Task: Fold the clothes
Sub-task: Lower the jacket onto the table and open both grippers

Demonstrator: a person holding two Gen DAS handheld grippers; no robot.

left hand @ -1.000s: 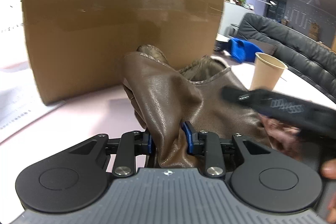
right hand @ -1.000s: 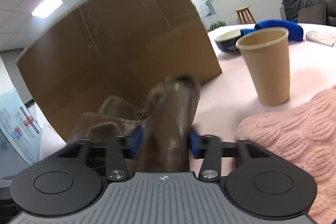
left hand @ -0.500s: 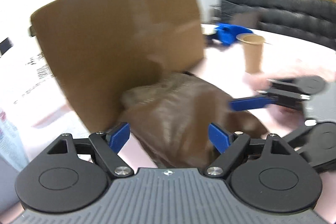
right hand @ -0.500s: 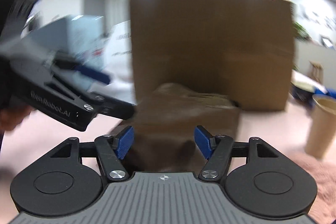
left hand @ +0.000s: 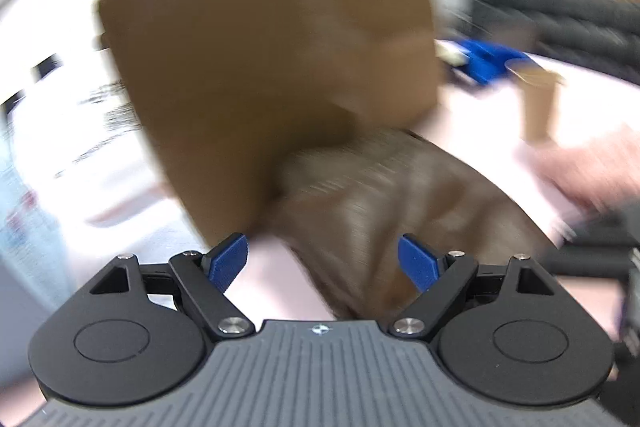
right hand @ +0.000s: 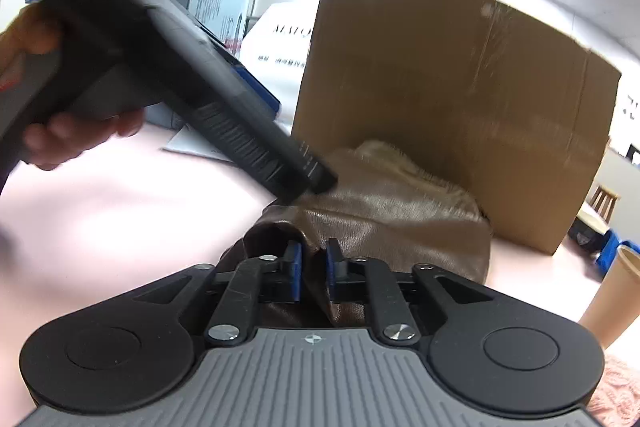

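A brown leather garment (right hand: 400, 219) lies bunched on the pink table in front of a cardboard box; it also shows, blurred, in the left wrist view (left hand: 400, 203). My right gripper (right hand: 313, 269) is shut on a fold of the brown garment at its near edge. My left gripper (left hand: 322, 261) is open and empty, just short of the garment's near end. The left gripper's body (right hand: 192, 79) crosses the right wrist view, its tip over the garment's far left corner.
A large cardboard box (right hand: 460, 99) stands right behind the garment. A paper cup (right hand: 612, 299) and a pink fuzzy garment (right hand: 616, 387) are to the right. A blue item (left hand: 488, 63) and a dark sofa lie beyond. Papers lie at the left.
Both grippers let go of the garment, which dropped onto the table. The right gripper has since shut on a fold at its near edge. The left stays open.
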